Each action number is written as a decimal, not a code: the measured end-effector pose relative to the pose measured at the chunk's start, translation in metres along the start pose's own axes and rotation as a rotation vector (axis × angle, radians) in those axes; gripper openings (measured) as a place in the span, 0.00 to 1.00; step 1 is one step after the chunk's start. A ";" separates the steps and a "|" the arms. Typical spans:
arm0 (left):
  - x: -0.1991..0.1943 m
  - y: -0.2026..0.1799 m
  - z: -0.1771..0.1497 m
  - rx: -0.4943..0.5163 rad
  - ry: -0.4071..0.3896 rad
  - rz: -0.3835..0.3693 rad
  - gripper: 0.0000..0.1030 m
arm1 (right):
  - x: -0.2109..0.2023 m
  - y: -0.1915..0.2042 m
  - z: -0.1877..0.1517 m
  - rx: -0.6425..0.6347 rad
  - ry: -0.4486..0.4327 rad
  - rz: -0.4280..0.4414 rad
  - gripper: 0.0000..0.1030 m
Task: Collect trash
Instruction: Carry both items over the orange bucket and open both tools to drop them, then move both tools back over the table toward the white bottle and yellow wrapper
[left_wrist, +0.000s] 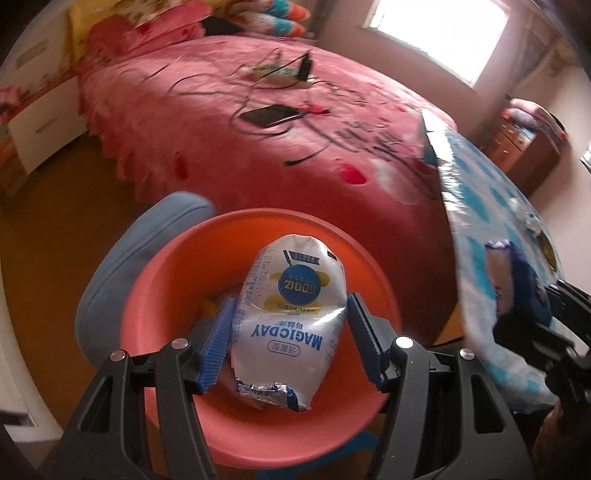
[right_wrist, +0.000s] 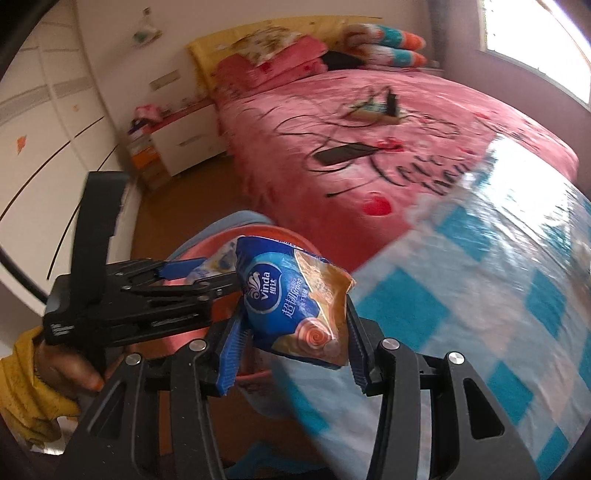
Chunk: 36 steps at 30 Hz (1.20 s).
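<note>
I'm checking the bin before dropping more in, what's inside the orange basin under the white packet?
Inside the orange basin, a yellow scrap shows left of the white MAGICDAY packet. That packet, held by the left gripper, covers most of the basin's floor, so anything else stays hidden.

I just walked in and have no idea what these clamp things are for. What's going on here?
A person is tidying up litter with a handheld gripper in each hand. The left gripper holds a white snack bag over an orange bin, ready to drop it in. The right gripper holds a blue tissue packet beside the edge of a table with a blue checked cloth, close to that bin. Neither piece is in the bin yet.
</note>
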<state>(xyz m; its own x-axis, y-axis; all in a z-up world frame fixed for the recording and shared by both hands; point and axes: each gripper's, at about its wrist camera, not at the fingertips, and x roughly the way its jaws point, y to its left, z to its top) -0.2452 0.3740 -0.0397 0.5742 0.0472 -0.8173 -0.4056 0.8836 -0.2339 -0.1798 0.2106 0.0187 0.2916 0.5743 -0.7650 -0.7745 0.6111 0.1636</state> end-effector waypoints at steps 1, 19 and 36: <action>0.003 0.006 -0.001 -0.014 0.005 0.007 0.60 | 0.005 0.005 0.001 -0.012 0.005 0.006 0.54; 0.003 0.031 -0.001 -0.076 -0.010 0.083 0.78 | -0.022 -0.029 0.000 0.167 -0.088 0.064 0.91; -0.012 -0.022 0.008 0.023 -0.089 0.032 0.83 | -0.056 -0.077 -0.030 0.250 -0.163 -0.088 0.91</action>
<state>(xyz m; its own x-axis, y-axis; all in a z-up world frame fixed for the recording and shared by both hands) -0.2378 0.3575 -0.0206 0.6227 0.1160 -0.7738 -0.4087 0.8915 -0.1953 -0.1538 0.1151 0.0307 0.4529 0.5808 -0.6764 -0.5859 0.7657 0.2652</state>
